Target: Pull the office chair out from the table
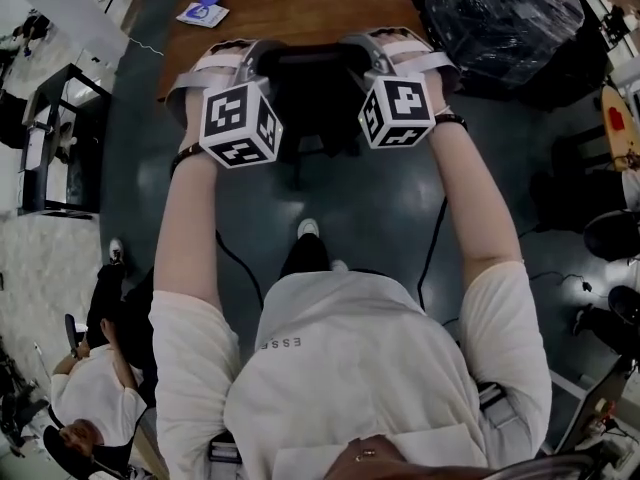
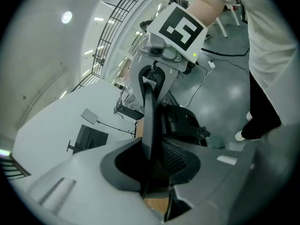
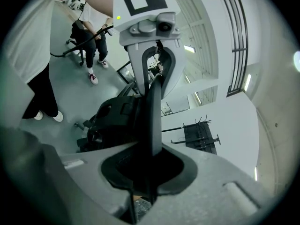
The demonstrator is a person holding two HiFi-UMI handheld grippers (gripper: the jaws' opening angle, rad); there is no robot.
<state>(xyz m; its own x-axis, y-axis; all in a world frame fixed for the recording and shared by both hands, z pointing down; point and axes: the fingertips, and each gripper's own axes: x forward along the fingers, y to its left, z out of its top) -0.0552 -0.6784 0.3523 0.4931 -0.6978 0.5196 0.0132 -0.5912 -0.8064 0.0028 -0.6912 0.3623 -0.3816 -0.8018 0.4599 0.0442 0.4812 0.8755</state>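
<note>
The black office chair (image 1: 312, 103) stands at the near edge of a brown wooden table (image 1: 300, 8), its backrest facing me. My left gripper (image 1: 232, 63) is shut on the left end of the backrest's top rim, and my right gripper (image 1: 395, 56) is shut on the right end. In the left gripper view the thin black backrest rim (image 2: 151, 121) runs between the jaws of the left gripper (image 2: 154, 172) up to the right gripper (image 2: 161, 62). The right gripper view mirrors this: the rim (image 3: 153, 116) is clamped in the right gripper (image 3: 146, 175) and leads to the left gripper (image 3: 151, 55).
A leaflet with a blue item (image 1: 203, 13) lies on the table's far left. A black wrapped bundle (image 1: 500, 18) sits at the right of the table. Cables (image 1: 430, 253) trail on the dark floor beside my feet. A person (image 1: 90, 393) sits at lower left, near a dark shelf (image 1: 50, 138).
</note>
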